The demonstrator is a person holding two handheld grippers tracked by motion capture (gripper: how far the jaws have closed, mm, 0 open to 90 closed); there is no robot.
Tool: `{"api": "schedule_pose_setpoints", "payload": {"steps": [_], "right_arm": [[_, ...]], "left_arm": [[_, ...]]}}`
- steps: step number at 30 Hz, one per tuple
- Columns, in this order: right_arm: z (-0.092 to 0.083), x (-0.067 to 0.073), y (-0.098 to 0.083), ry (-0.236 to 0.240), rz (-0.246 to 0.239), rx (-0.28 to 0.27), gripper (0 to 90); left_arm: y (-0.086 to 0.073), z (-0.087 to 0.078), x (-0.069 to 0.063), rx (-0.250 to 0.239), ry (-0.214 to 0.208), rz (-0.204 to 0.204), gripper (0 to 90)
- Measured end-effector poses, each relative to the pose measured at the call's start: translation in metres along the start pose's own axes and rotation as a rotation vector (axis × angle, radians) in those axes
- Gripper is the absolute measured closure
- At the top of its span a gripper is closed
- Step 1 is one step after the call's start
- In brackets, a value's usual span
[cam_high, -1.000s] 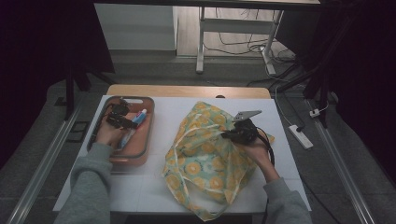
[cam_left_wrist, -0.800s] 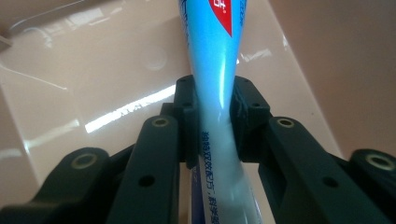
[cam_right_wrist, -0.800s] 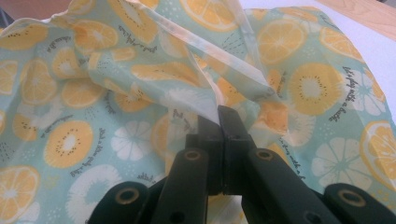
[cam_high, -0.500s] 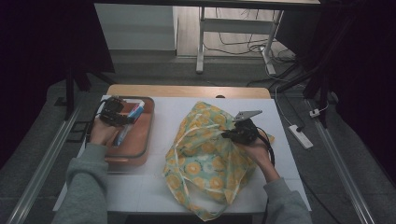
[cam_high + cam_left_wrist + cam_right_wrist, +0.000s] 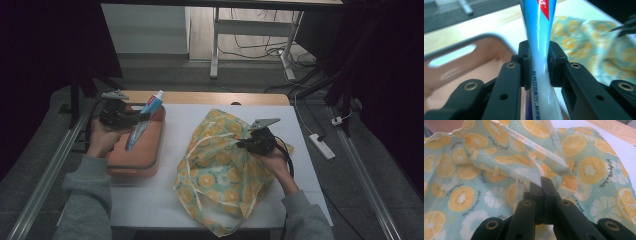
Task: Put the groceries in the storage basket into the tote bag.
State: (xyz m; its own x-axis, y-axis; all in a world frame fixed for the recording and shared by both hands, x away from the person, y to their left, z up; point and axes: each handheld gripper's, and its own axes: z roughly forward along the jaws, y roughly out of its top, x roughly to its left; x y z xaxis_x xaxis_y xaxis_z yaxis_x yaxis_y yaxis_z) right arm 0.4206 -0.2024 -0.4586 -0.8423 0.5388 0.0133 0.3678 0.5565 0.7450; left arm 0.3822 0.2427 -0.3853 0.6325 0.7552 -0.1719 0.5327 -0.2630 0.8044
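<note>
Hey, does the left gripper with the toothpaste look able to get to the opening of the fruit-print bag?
Probably yes: the left gripper holds the toothpaste tube above the tray, nothing lies between it and the bag, and the right gripper pinches the bag's edge.

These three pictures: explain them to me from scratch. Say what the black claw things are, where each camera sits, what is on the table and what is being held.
No robot here: a person at a table holds a hand-operated two-jaw gripper in each hand.

The high view looks down from above the person's side. The other two come from cameras riding on the grippers, looking along their black jaws.

On the white table sit an orange tray at the left and a fabric bag printed with citrus slices in the middle.

The left gripper is clamped on a blue and white toothpaste tube, held up above the tray; the left gripper view shows the tube pinched between the pads.

The right gripper is shut on a fold of the bag's cloth near its opening, as the right gripper view shows.
</note>
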Motion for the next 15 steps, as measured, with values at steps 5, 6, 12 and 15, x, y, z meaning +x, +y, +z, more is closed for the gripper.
{"api": "schedule_pose_setpoints", "payload": {"steps": [5, 6, 12, 15], "right_arm": [[0.0, 0.001, 0.001, 0.001, -0.002, -0.011, 89.0], [-0.001, 0.002, 0.002, 0.002, -0.003, -0.013, 89.0], [-0.001, 0.003, 0.003, 0.004, -0.005, -0.022, 89.0], [-0.002, 0.003, 0.003, 0.006, -0.001, -0.025, 89.0]], "left_arm": [[0.013, 0.005, -0.041, -0.005, -0.096, 0.111, 75.3], [0.015, 0.008, -0.05, 0.0, -0.121, 0.133, 75.3], [0.024, 0.036, -0.097, 0.046, -0.269, 0.245, 75.2], [0.025, 0.051, -0.112, 0.079, -0.329, 0.277, 75.3]]}}
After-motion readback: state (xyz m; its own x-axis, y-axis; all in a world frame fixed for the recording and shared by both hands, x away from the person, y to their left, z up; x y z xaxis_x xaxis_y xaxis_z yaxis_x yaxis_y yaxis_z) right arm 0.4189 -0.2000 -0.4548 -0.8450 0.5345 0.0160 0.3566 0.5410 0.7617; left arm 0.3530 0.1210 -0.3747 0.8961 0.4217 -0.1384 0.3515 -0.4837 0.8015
